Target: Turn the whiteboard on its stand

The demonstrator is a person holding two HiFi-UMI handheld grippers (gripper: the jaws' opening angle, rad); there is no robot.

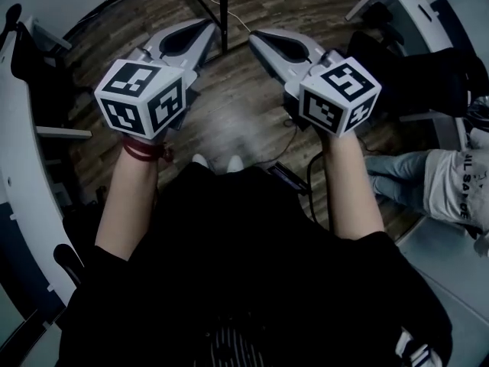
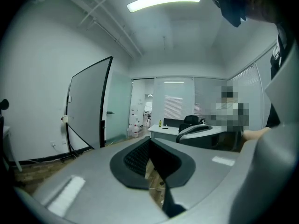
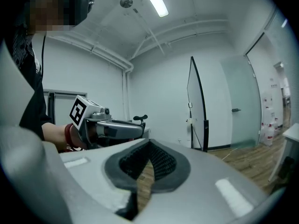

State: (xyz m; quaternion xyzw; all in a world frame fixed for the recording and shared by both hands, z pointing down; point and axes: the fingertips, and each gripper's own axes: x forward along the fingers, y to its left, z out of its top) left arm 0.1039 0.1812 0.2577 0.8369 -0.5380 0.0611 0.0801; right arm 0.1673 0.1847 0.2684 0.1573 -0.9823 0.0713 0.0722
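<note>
The whiteboard (image 2: 87, 107) is a tall black-framed panel on a black stand. It sits left of centre in the left gripper view, and in the right gripper view the whiteboard (image 3: 196, 104) shows almost edge-on. In the head view only the stand's black pole and feet (image 1: 223, 10) appear, at the top. My left gripper (image 1: 205, 29) and right gripper (image 1: 257, 39) are held side by side at waist height, short of the stand, pointing toward it. Neither touches the board. The left gripper (image 2: 150, 141) and the right gripper (image 3: 148, 143) are both shut with nothing between them.
The floor is wood with a cable (image 1: 299, 176) lying on it. A seated person (image 1: 447, 182) is at the right, and white desks (image 1: 17, 167) curve along the left. Beyond the board stand a glass door (image 2: 117, 111) and a desk with a black chair (image 2: 190, 121).
</note>
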